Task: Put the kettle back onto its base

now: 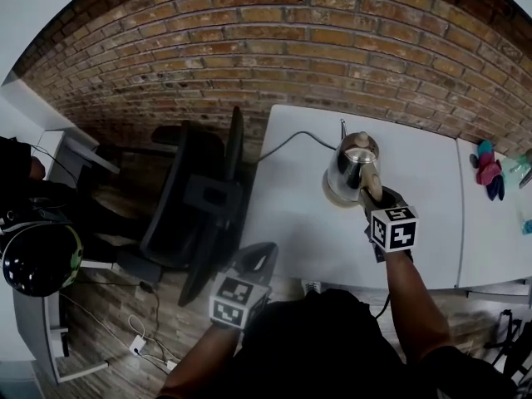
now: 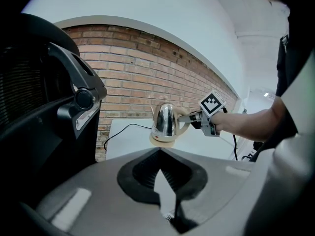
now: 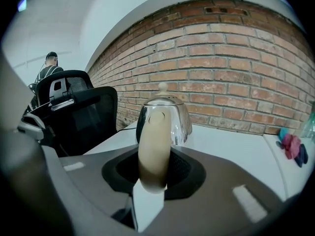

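Risk: if the right gripper [image 3: 153, 167] lets go before the kettle [image 1: 352, 166] sits flat on its base [image 2: 165, 140], the kettle could rock or tip. A sideways tug on the handle [image 3: 153, 141] could drag the base and its cord [image 1: 289, 142] across the bench [image 1: 291, 214].

Right gripper: clenched on the handle. Kettle body is straight ahead of its jaws, bottom touching the base; full seating not discernible.

Left gripper [image 2: 160, 154]: closed, empty, off the bench. Kettle is well ahead of it.
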